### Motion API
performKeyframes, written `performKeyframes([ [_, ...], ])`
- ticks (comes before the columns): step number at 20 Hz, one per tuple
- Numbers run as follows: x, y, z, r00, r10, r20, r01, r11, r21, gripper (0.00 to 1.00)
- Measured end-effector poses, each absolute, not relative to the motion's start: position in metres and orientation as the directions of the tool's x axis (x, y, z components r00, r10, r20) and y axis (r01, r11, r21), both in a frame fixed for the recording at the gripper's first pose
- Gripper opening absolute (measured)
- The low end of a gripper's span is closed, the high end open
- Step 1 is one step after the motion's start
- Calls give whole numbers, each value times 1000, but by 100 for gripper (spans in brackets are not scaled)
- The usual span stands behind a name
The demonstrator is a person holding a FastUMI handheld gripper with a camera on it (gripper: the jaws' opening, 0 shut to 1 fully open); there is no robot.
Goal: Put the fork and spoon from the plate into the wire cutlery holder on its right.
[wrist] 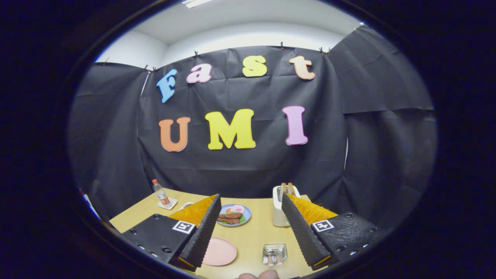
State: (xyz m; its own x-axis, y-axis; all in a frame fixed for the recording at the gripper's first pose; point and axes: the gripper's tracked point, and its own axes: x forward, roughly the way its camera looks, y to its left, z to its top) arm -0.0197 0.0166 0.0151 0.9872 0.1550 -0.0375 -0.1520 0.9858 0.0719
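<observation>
My gripper [251, 197] hangs high above the wooden table [252, 236], open, with nothing between its fingers. Below and between the fingers lies a pink plate [219, 251], next to the left finger; its visible surface is bare. To the plate's right stands the small wire cutlery holder [274, 254], seen from above. Two pale utensil ends show inside it, too small to tell fork from spoon.
A blue plate of food [233, 214] lies beyond the pink plate. A white toaster [279, 211] with toast stands behind the holder. A bottle [160, 192] stands on a coaster at the far left. Fingertips of a person's hand [259, 275] show at the table's near edge.
</observation>
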Motion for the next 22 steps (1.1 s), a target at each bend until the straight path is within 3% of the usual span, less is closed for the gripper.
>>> performKeyframes([
  [22,-7,4,15,995,86,-40,-83,994,72,93],
])
